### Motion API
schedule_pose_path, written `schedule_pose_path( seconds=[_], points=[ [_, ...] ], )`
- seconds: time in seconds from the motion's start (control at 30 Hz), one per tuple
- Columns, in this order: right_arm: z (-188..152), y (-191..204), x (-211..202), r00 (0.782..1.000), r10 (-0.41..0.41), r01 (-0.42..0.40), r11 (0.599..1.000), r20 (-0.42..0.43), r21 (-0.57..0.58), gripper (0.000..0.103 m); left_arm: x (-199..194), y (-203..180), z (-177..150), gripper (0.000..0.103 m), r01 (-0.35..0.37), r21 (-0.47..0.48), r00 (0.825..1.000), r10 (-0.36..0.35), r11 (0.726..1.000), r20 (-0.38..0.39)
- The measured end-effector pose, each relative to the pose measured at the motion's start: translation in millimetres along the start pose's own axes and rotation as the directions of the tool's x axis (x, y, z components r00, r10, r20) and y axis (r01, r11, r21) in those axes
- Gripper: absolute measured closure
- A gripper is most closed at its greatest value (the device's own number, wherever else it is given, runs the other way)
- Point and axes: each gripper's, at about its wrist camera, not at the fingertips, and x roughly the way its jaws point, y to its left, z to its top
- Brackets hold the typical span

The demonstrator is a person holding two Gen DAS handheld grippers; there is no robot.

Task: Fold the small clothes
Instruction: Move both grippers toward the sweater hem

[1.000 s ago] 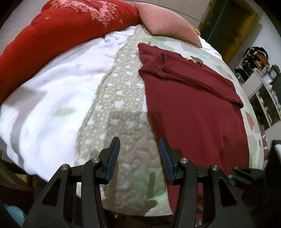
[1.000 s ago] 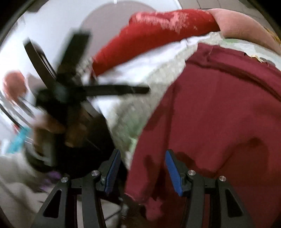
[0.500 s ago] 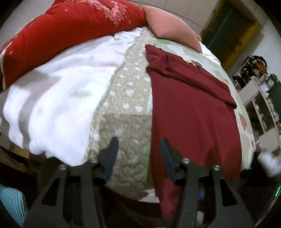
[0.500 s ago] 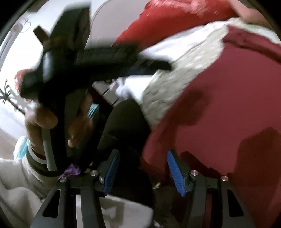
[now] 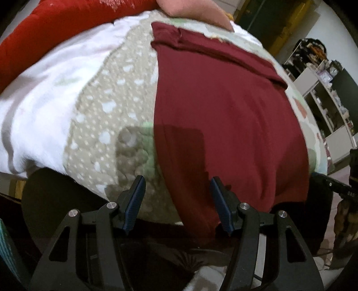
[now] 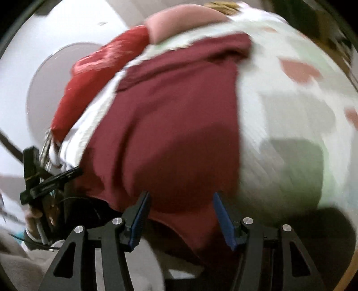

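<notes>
Left gripper (image 5: 176, 199): my jaws are spread about half way, blue pads bare, nothing pinched. They hang over the near hem of the maroon garment (image 5: 223, 107); its left edge runs between the two fingers, but neither pad presses the cloth as far as I can see.

Right gripper (image 6: 180, 212): jaws also about half spread, holding nothing. The garment's near hem shows in the gap between the fingers; the frame is smeared, so I cannot tell whether a pad touches the cloth.

The garment lies flat on the bed, hem draped over the near edge, its top end already folded over itself at the far end.

Left of the garment: the beige dotted quilt (image 5: 107, 112), then a white fleece blanket (image 5: 44, 89). Right of it: the pale patterned bedspread (image 6: 290, 100).

Beyond the garment: a red duvet (image 5: 56, 33) at far left and a pink pillow (image 5: 192, 11) just past the folded end.

From the right wrist view, my left gripper (image 6: 42, 183) sits beside the garment's near left corner.
</notes>
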Motion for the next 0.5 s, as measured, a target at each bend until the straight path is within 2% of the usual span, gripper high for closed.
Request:
schedule_pose_path(
  seconds=[0.13,0.3,0.5],
  points=[
    [-14,-13,16,0.999,-0.016,0.019,0.998,-0.047,0.064,0.047,8,-1,-1,0.043,-0.003,-0.016,1.0,0.002,1.0,-0.022],
    [-13,-14,41,0.996,0.038,-0.03,0.995,-0.084,0.093,0.047,16,0,1,0.043,-0.013,-0.037,1.0,0.013,0.999,-0.026],
    [-20,-27,54,0.992,0.101,-0.087,0.98,-0.075,0.178,0.047,25,-2,3,0.043,-0.032,-0.027,0.999,0.031,0.999,-0.041]
  ],
)
